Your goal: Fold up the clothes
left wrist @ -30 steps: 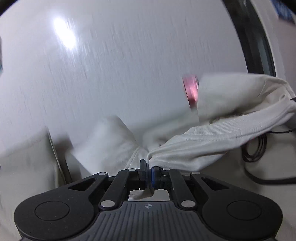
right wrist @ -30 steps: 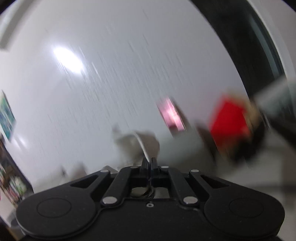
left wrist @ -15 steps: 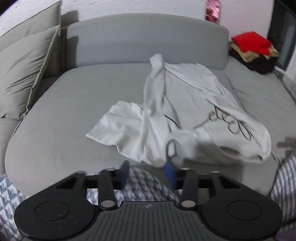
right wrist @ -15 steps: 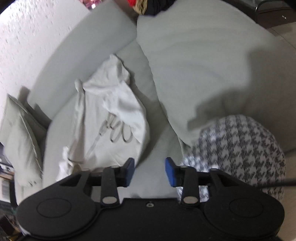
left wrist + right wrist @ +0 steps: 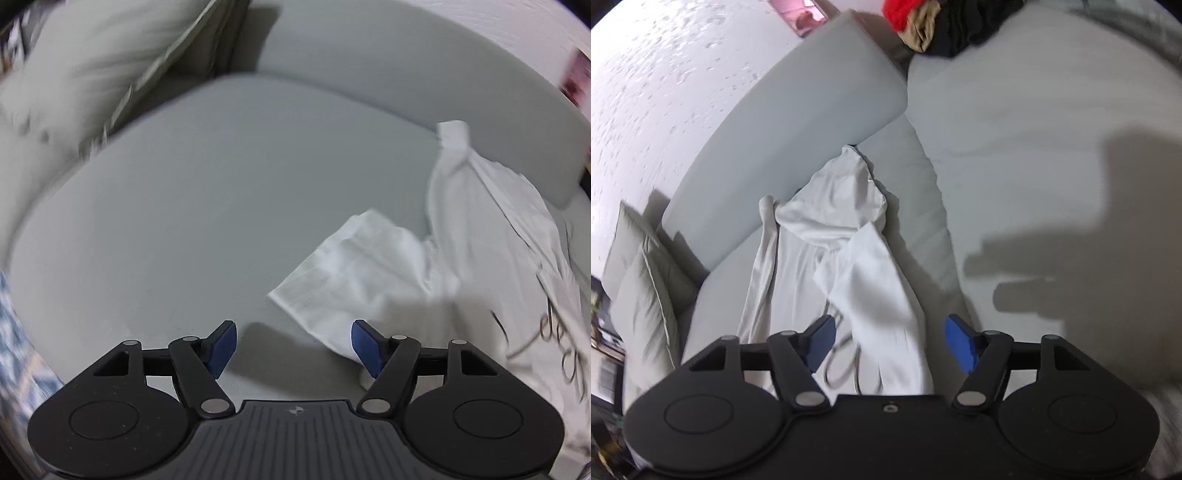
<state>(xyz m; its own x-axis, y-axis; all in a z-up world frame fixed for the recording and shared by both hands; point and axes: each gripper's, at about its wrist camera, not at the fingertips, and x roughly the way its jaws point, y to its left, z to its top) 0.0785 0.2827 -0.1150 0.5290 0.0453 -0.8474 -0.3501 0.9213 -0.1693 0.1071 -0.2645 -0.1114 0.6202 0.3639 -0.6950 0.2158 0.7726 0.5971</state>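
Grey sofa cushions (image 5: 207, 206) carry a crumpled white garment (image 5: 849, 266), its long axis running from the front edge back toward the backrest. My left gripper (image 5: 293, 347) has just been opening and holds nothing; the cloth's nearest corner (image 5: 295, 302) lies just past its right pad. My right gripper (image 5: 888, 343), also just opened, straddles a fold without pinching, so I judge it nearer. Looping script on the fabric is unreadable.

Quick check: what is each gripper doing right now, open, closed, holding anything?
Left gripper: open, jaws just opening, holding nothing.
Right gripper: open, jaws just opening, white garment lies loose below.
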